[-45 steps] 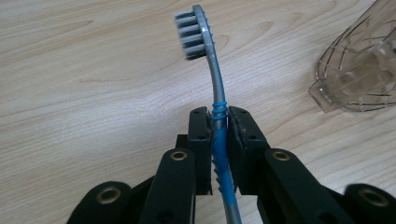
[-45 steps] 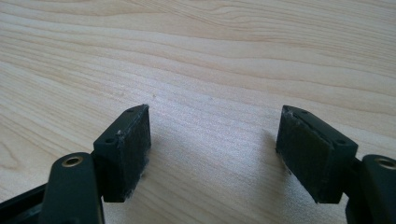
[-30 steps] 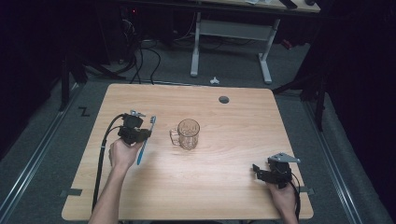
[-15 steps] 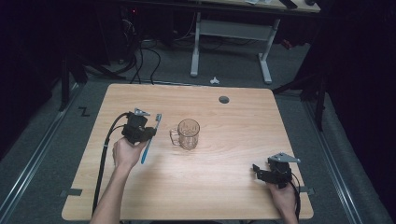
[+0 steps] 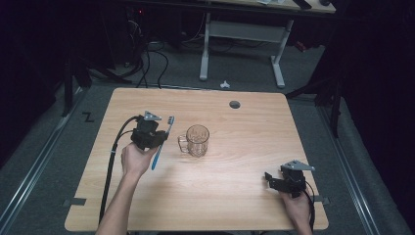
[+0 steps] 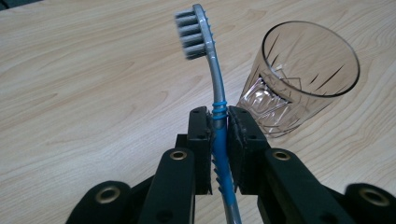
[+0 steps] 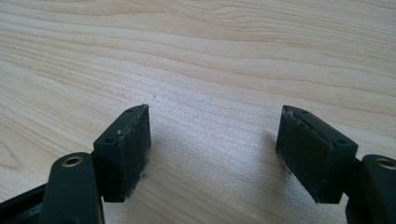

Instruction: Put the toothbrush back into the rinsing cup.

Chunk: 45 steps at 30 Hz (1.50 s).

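**On table: toothbrush clamped, glass beside it**

At table (image 5: 235, 196) left-centre, a toothbrush (image 6: 211, 70) is gripped by the left gripper (image 6: 219, 140), jaws closed on its blue handle w/ bristle head pointing away, tilted up. A clear glass (image 6: 299, 79) w/ handle is seen upright just right of the brush head, apart from it. Near the front right edge, the right gripper (image 7: 212, 149) is held low over bare wood, jaws wide apart, nothing btw them.
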Available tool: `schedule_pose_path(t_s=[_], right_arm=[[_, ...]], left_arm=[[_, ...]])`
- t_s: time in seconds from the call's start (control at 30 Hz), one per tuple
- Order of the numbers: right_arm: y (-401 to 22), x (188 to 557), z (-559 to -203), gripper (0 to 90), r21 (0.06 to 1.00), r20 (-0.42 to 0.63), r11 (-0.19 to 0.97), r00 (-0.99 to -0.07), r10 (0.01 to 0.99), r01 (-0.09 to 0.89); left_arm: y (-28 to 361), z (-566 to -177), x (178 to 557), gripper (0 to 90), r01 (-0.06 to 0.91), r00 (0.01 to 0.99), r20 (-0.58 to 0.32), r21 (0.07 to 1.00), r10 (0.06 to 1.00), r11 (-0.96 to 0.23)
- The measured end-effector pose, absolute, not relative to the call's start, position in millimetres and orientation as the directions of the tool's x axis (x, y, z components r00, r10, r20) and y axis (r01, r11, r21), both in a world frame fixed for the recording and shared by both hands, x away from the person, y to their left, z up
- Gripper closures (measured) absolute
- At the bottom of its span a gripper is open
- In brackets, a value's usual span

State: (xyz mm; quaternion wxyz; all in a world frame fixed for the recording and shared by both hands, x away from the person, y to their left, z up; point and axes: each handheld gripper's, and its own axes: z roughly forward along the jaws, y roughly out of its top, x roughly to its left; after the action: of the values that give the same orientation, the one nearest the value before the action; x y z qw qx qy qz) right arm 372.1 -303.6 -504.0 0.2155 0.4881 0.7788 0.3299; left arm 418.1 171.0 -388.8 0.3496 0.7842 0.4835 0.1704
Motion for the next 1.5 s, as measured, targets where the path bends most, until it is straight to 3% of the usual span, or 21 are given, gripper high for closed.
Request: schedule_pose_path(t_s=[1.5], right_arm=[[-304,372,-504,26.5,0.725,-0.015,0.308,-0.433,0.901,0.616]], left_arm=[[138,-364,428,79.8,0.545,0.551,-0.053,0.778,0.833,-0.312]])
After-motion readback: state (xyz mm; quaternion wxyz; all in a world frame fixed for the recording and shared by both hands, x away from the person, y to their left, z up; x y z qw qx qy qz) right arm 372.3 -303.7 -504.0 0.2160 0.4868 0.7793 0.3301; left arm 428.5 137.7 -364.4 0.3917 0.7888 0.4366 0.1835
